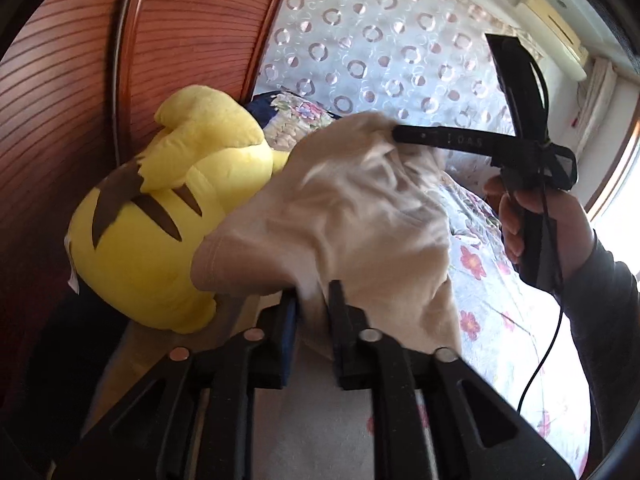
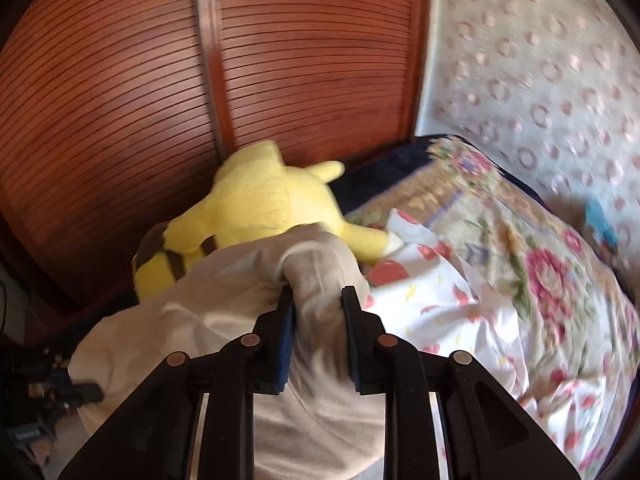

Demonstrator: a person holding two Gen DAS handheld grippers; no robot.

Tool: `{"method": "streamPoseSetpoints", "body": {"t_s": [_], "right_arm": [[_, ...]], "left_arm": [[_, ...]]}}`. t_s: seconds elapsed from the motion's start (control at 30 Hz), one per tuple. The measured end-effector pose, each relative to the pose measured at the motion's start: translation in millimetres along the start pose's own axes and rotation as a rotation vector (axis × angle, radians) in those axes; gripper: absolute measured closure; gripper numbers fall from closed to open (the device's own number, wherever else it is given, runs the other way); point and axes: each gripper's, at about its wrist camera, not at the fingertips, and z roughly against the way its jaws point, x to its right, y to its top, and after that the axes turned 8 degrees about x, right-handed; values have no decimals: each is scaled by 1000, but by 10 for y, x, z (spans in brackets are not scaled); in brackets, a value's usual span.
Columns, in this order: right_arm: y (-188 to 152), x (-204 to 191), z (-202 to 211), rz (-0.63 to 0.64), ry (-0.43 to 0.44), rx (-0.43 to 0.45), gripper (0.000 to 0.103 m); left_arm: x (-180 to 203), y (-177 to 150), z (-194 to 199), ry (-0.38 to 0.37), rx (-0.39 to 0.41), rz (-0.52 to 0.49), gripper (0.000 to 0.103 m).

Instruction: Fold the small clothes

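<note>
A beige garment hangs bunched between both grippers above the bed. In the left wrist view my left gripper is shut on a fold of its lower edge, with cloth filling the gap between the pads. My right gripper reaches in from the right, held by a hand, and its tips grip the cloth's upper edge. In the right wrist view the right gripper is shut on a thick wad of the garment, which drapes down to the left towards the left gripper, whose tips are hidden.
A yellow plush toy lies just behind the garment against slatted wooden doors. A floral bed sheet and a folded floral quilt lie to the right. A circle-patterned curtain hangs behind.
</note>
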Motion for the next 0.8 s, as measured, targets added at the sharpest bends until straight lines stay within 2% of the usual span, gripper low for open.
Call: {"method": "streamPoseSetpoints", "body": {"t_s": [0.07, 0.2, 0.37, 0.47, 0.57, 0.63, 0.73, 0.77, 0.8], "right_arm": [[-28, 93, 121, -33, -19, 36, 69], [-173, 173, 448, -82, -56, 61, 66], [-561, 126, 1189, -164, -100, 126, 66], [-857, -58, 1759, -203, -131, 182, 66], [-1150, -273, 2275, -221, -188, 210, 66], [-1340, -423, 2629, -232, -227, 226, 60], [-1601, -626, 3104, -270, -274, 267, 42], [-1673, -702, 3211, -281, -291, 270, 32], [-1763, -763, 3369, -293, -310, 279, 30]], "left_arm": [[-1, 3, 86, 61, 31, -37, 65], [90, 24, 241, 102, 60, -125, 64], [298, 29, 432, 58, 96, -191, 64], [481, 12, 537, 1, 102, -198, 64], [737, -27, 686, -22, 120, -233, 64], [914, -69, 790, -50, 133, -254, 64], [1205, -145, 948, -73, 152, -299, 64], [1302, -169, 996, -77, 160, -311, 64], [1402, -204, 1060, -81, 171, -322, 64]]}}
